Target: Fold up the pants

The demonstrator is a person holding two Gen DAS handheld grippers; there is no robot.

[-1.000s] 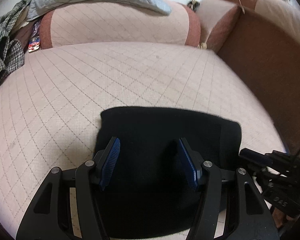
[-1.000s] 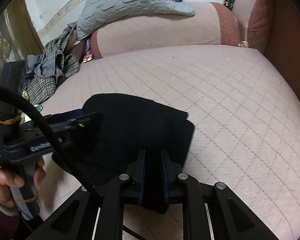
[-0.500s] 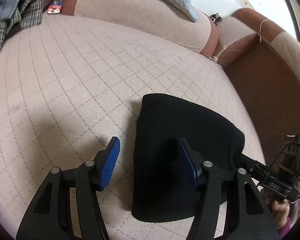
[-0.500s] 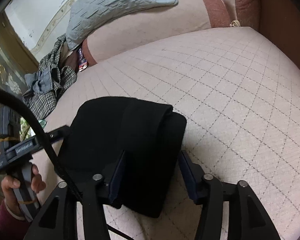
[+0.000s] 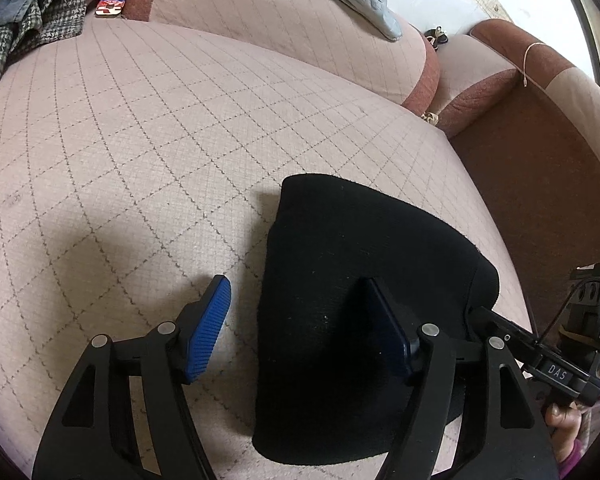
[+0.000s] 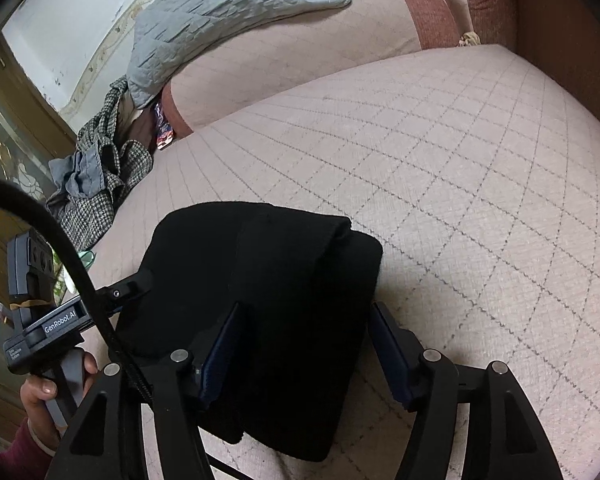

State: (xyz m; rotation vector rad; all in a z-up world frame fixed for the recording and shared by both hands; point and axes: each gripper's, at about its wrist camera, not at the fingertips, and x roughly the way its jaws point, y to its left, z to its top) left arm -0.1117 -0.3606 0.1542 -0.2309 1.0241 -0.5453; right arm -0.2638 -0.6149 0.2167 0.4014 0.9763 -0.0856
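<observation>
The black, soft knit pants (image 5: 364,304), already folded into a thick rectangular bundle, lie on the pale pink quilted sofa seat (image 5: 148,152) with its diamond stitching. The left gripper (image 5: 300,328) straddles the bundle's left edge: its left blue ribbed pad hangs over bare cushion just outside the fabric, its right pad sits over the cloth, and its jaws are opening with nothing pinched. The right gripper (image 6: 304,352) has the bundle's right side between its jaws, which are also opening; the pads stand off the cloth, so nothing is gripped. The risk now, as I judge it, is that a pad or finger snags the loose upper layer as either tool lifts away, dragging the fold open or skewing the stack; the stepped layers by the right jaws look the likeliest to catch. A second ago the right jaws were nearly shut, pinching the near edge of the fabric, and they have since released it. The left gripper then sat squarely over the bundle with both pads above cloth; it has since shifted towards the bundle's left edge and widened.
</observation>
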